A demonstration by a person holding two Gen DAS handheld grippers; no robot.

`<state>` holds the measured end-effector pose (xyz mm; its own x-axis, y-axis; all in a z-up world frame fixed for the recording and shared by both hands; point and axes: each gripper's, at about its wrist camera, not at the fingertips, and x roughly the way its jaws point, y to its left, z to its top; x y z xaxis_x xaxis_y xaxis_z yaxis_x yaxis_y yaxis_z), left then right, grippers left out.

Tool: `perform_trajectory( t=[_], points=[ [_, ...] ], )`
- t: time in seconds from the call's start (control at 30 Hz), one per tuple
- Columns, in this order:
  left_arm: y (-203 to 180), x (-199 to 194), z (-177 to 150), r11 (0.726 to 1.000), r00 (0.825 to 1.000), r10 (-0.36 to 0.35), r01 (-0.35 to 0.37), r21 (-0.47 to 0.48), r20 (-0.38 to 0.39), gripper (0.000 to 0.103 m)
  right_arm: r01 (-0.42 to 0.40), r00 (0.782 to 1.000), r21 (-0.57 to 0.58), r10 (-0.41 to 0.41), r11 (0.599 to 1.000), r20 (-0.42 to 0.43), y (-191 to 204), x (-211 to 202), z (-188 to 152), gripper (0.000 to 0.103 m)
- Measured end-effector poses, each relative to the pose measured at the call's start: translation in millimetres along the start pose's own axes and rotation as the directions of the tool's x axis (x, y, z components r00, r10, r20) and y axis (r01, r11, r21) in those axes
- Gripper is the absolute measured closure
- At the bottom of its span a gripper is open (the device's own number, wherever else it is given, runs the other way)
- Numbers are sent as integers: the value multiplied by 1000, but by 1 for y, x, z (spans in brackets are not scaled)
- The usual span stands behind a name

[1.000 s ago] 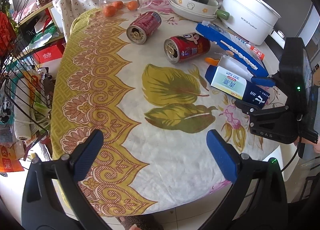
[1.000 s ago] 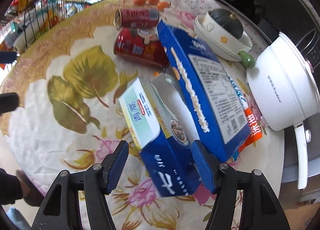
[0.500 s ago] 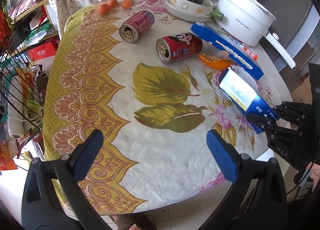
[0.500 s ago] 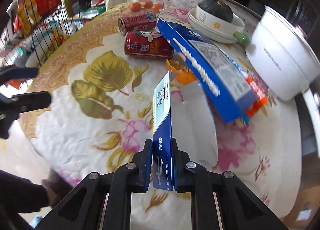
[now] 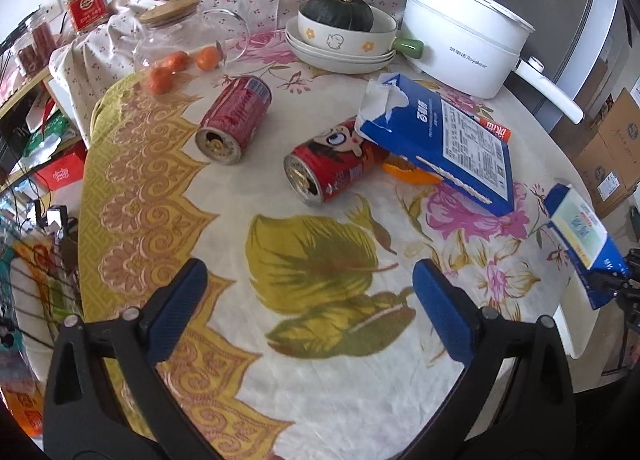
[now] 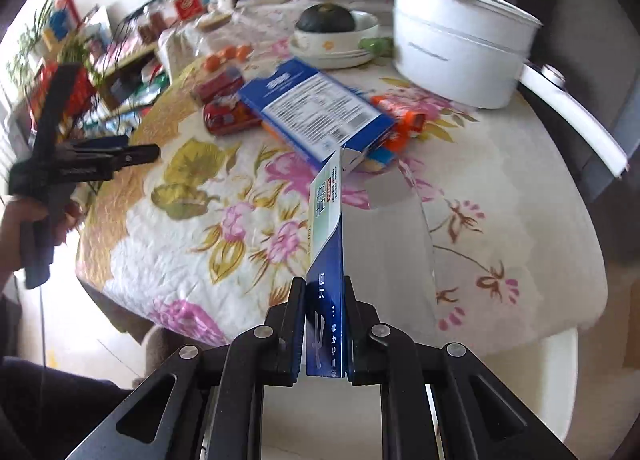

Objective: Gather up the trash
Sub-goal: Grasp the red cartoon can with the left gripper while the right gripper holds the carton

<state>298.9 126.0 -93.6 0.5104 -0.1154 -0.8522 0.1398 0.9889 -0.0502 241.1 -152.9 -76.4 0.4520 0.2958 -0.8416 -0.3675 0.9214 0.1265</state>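
Observation:
My right gripper (image 6: 325, 324) is shut on a small blue-and-white toothpaste box (image 6: 328, 244), held edge-on above the table's near right edge; the box also shows in the left wrist view (image 5: 586, 238). My left gripper (image 5: 308, 308) is open and empty above the leaf print; it also shows in the right wrist view (image 6: 132, 154). On the table lie two red cans (image 5: 236, 116) (image 5: 334, 168), a large blue carton (image 5: 444, 140), an orange peel (image 5: 412, 176) and an orange wrapper (image 6: 400, 120).
A white pot (image 5: 460, 40) stands at the back right. Stacked bowls with a green squash (image 5: 340, 32) sit at the back. A tipped glass jar with small oranges (image 5: 180, 56) lies back left. A wire rack (image 5: 24, 260) stands left of the table.
My right gripper closed on the small box, lifted it off the table and pulled it back to the right edge. My left gripper moved closer over the table.

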Motion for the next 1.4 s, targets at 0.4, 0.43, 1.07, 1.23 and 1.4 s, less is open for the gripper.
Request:
perform_trajectory(
  t=[0.4, 0.43, 1.07, 1.23, 1.4],
  points=[
    [-35, 74, 55, 944, 998, 40, -22, 329, -50, 14, 38, 999, 109, -39, 993, 4, -65, -26, -9, 87],
    [-35, 80, 55, 942, 997, 42, -17, 335, -67, 19, 41, 999, 112, -41, 993, 2, -67, -26, -9, 87],
    [-26, 33, -17, 998, 996, -24, 29, 64, -82, 47, 82, 996, 143, -84, 986, 9, -72, -39, -24, 87],
    [-28, 8, -43, 1000, 996, -30, 31, 5, -86, 47, 79, 996, 150, -85, 985, 28, -68, -53, -34, 87],
    [-34, -13, -64, 999, 996, -50, 48, -27, -79, 47, 82, 995, 158, -89, 984, 39, -66, -65, -46, 87]
  ],
)
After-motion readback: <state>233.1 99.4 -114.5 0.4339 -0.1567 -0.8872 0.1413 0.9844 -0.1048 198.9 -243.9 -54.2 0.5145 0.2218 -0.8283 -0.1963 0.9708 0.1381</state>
